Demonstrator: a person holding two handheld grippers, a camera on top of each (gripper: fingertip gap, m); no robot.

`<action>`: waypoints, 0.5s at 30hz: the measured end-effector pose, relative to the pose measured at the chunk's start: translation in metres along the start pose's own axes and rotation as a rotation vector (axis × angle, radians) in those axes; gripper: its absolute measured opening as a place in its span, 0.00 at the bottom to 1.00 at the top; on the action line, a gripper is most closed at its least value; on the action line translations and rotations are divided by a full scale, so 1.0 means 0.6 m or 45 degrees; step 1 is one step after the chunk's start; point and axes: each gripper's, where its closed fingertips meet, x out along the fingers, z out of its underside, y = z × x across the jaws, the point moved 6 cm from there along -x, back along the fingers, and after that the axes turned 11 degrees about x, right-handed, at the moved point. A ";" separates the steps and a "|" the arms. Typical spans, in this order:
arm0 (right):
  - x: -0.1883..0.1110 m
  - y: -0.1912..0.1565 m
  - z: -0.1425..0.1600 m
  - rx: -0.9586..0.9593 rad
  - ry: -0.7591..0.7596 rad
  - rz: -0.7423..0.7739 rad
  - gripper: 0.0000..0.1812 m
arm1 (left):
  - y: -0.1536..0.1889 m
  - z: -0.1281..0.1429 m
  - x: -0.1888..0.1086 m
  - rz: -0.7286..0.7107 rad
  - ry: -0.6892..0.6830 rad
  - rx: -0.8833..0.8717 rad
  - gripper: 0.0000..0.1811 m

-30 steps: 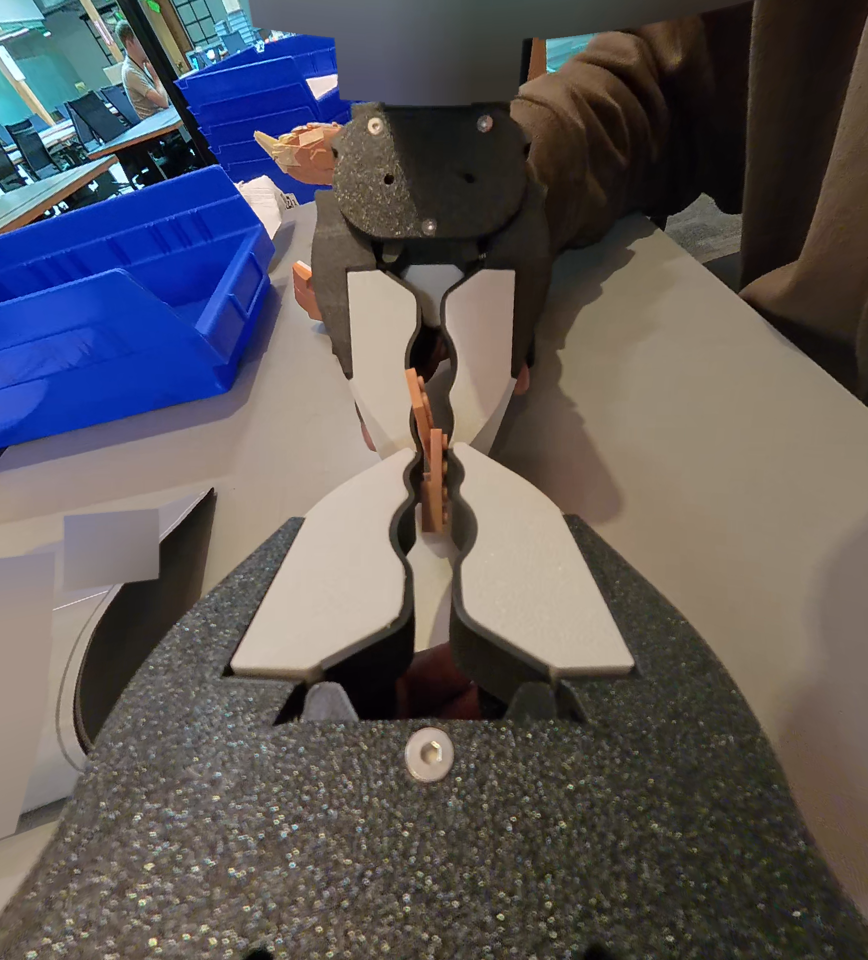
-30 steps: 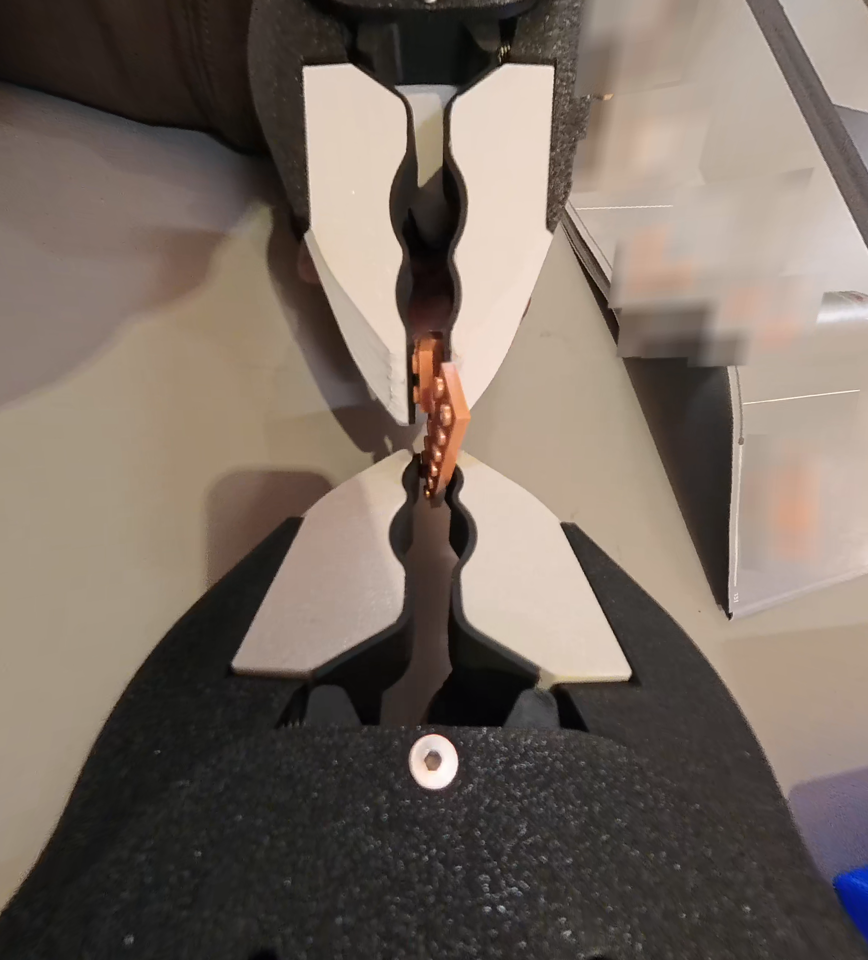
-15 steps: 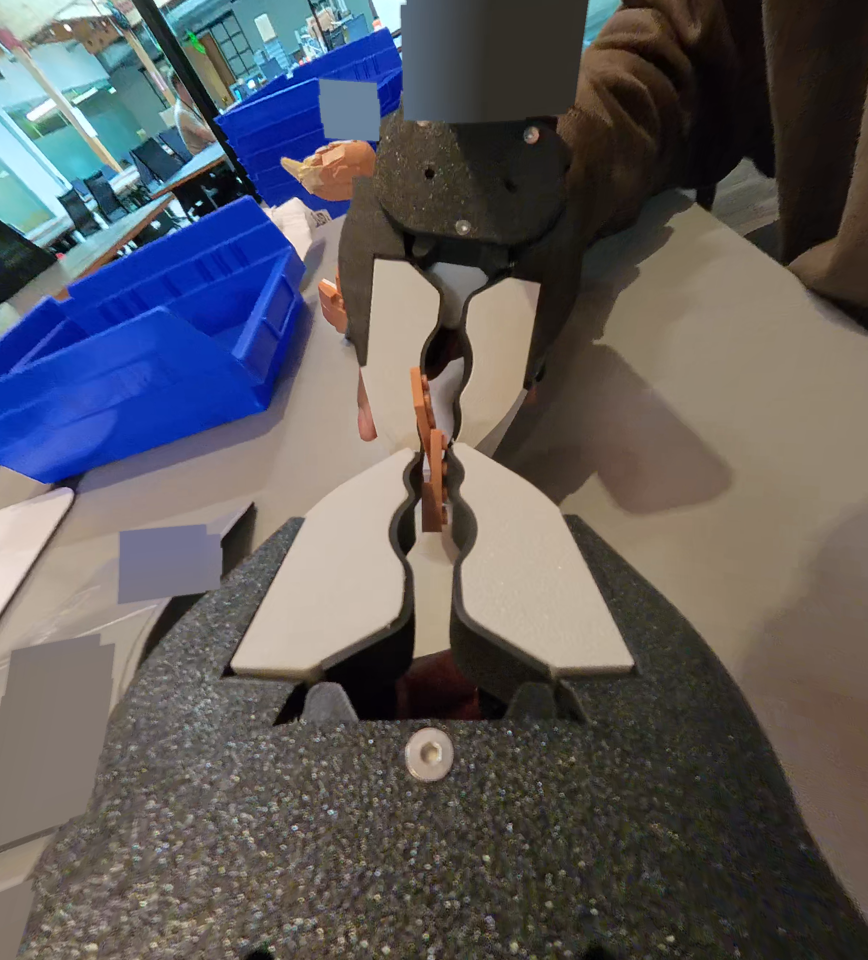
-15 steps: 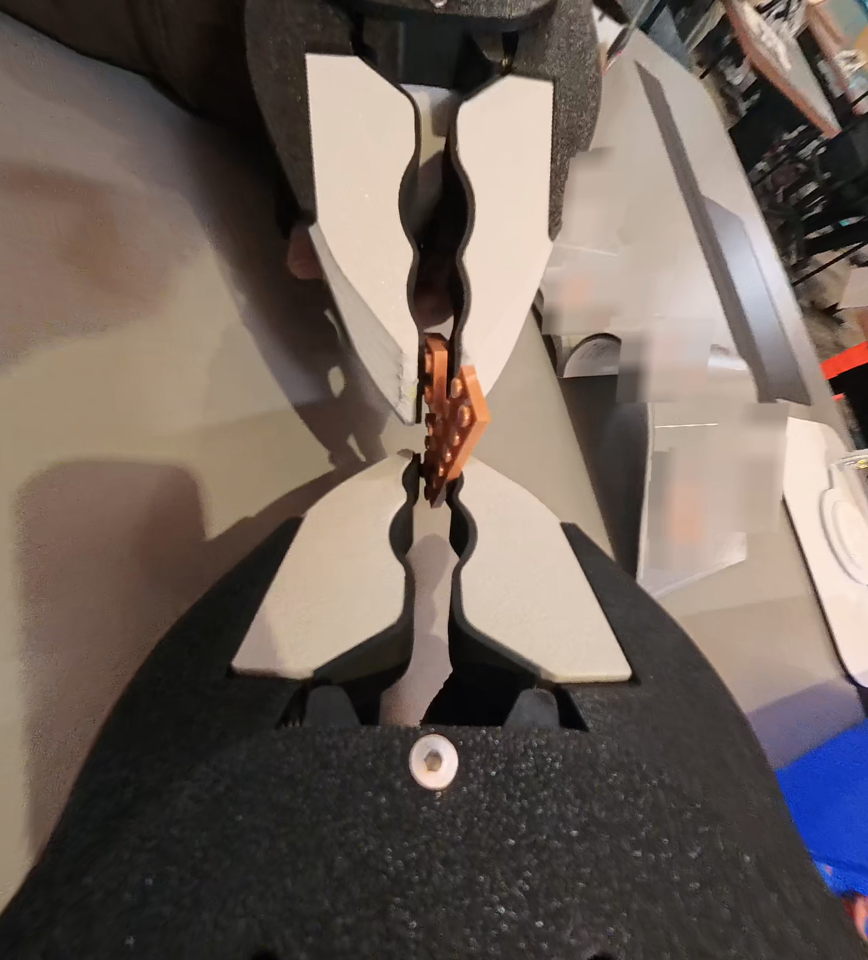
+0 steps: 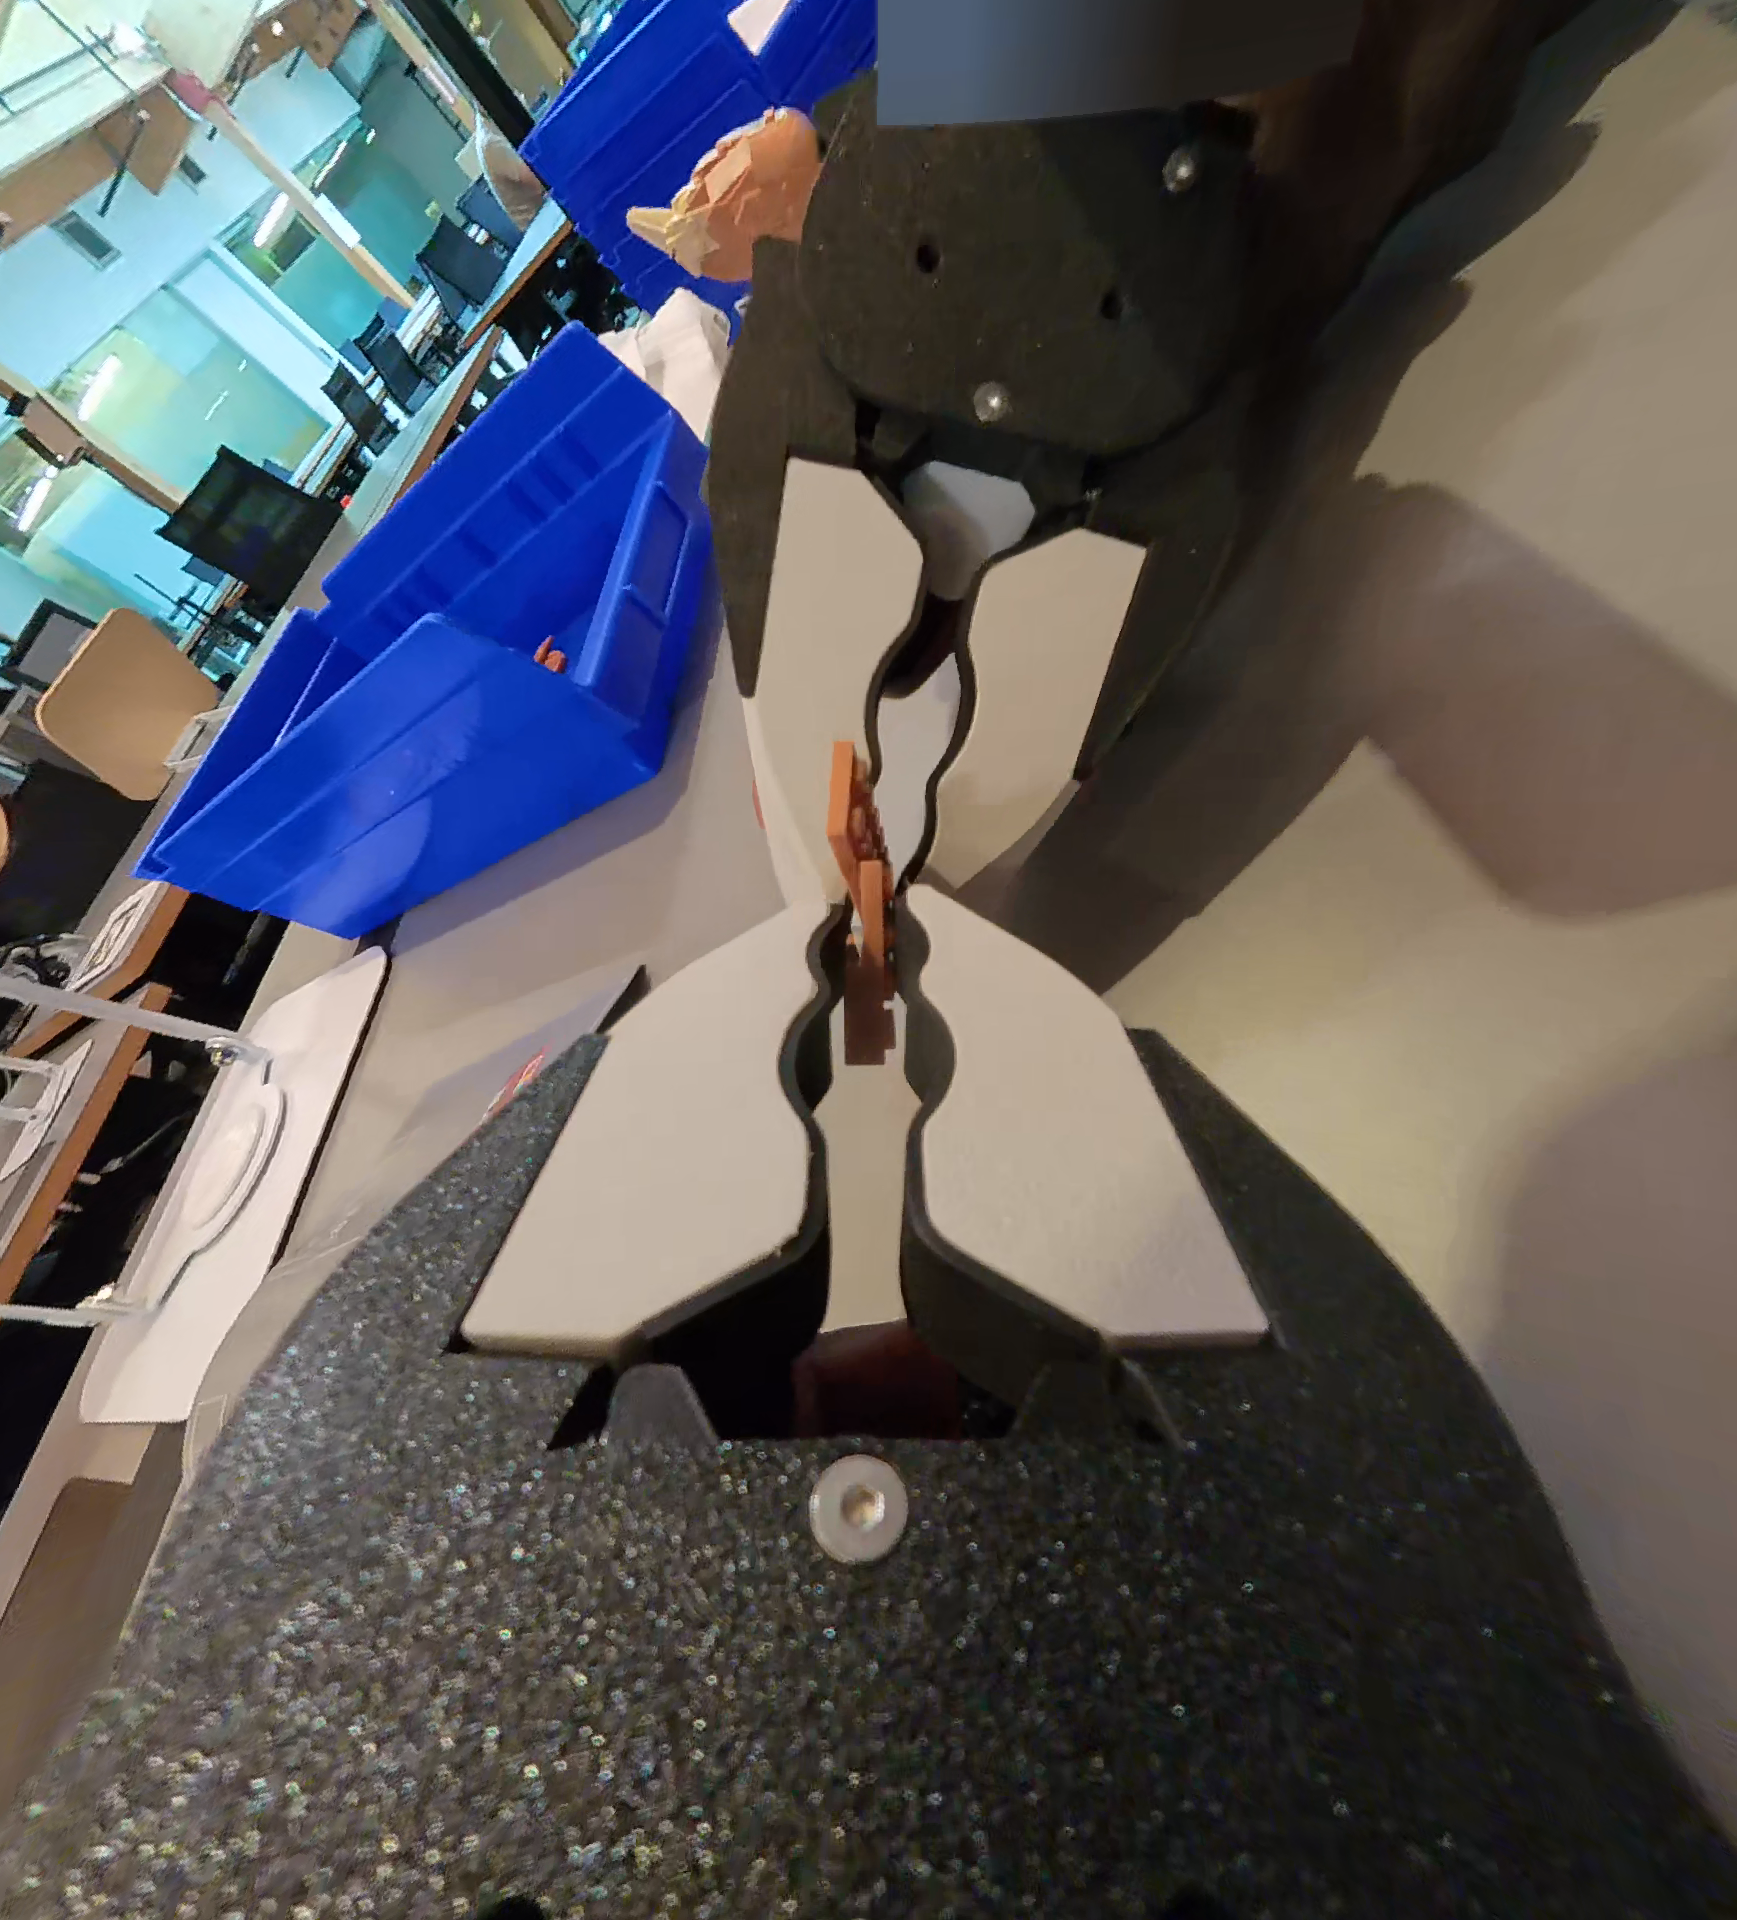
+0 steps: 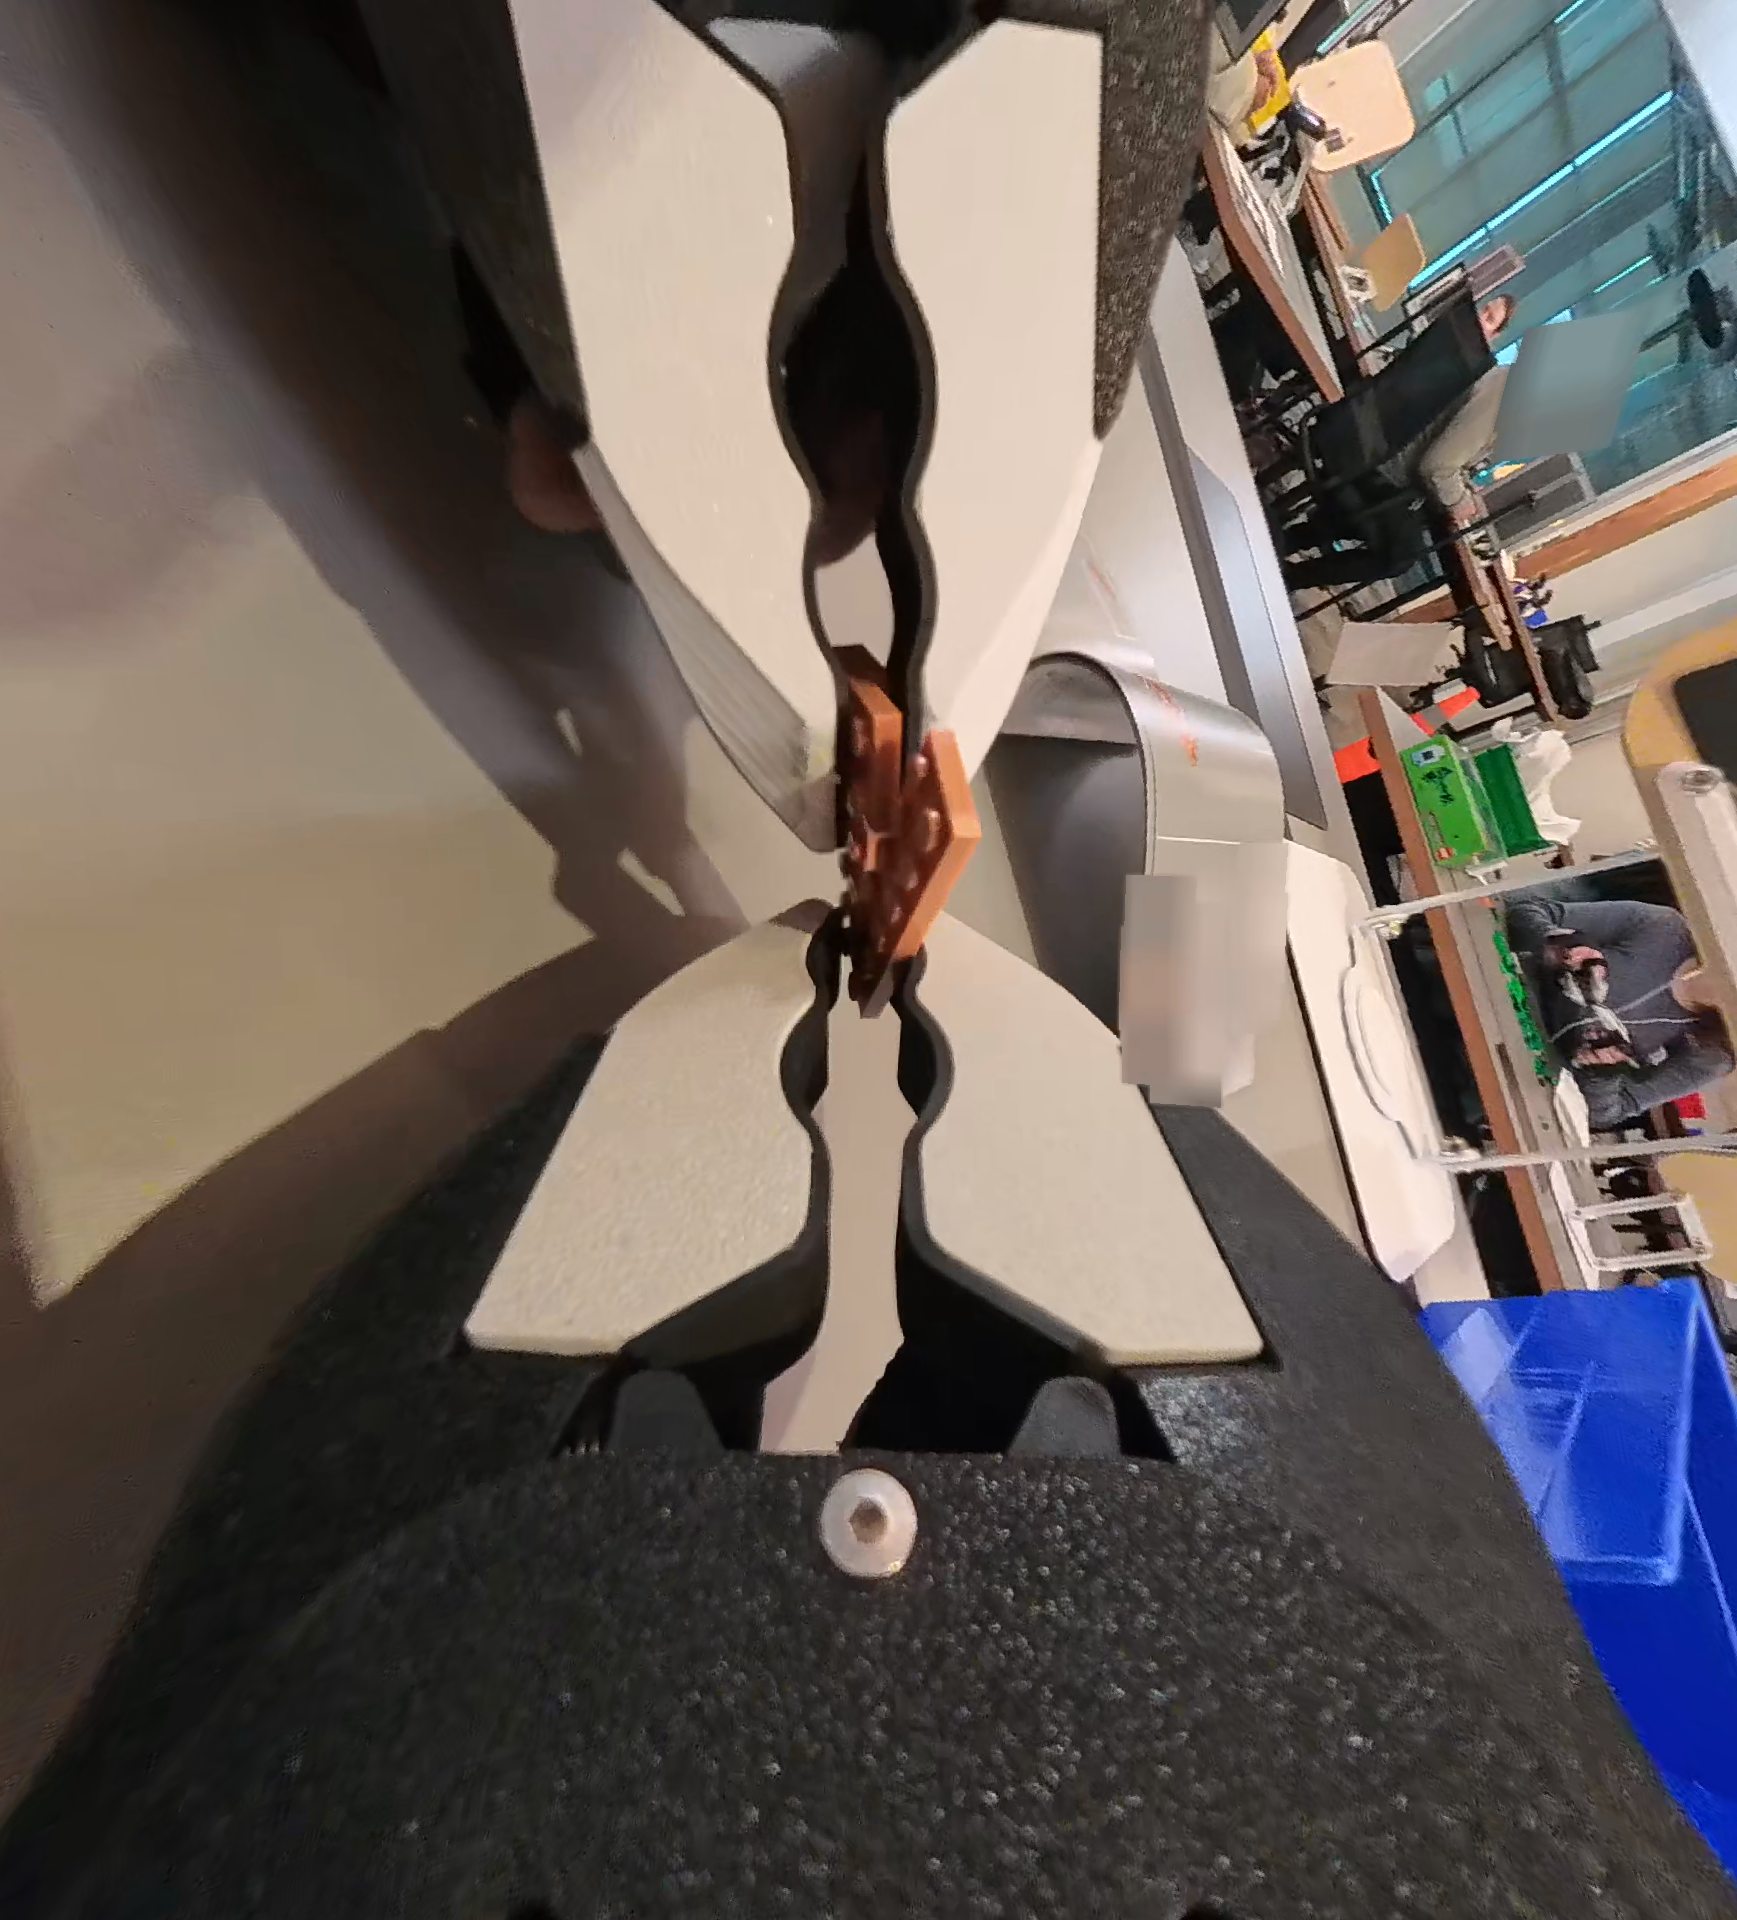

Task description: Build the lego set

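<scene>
I am holding my left tongs [image 5: 869,930] and my right tongs [image 6: 869,951] tip to tip, facing each other, both rolled well off level. Both pairs are pinching shut on one small orange-brown piece; my brown sleeve [image 5: 1466,125] is showing behind the right tongs.

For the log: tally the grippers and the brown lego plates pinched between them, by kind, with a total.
Grippers: 2 (left gripper, right gripper)
Brown lego plates: 2 (left's plate, right's plate)
Total: 4
</scene>
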 end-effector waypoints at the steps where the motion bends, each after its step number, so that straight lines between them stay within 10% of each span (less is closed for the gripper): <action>1: 0.001 0.001 0.002 -0.010 -0.010 0.016 0.04 | -0.001 0.001 0.001 -0.005 -0.009 -0.005 0.05; 15: 0.002 -0.001 0.001 -0.135 -0.031 0.084 0.04 | 0.002 -0.003 0.002 -0.029 -0.011 0.069 0.05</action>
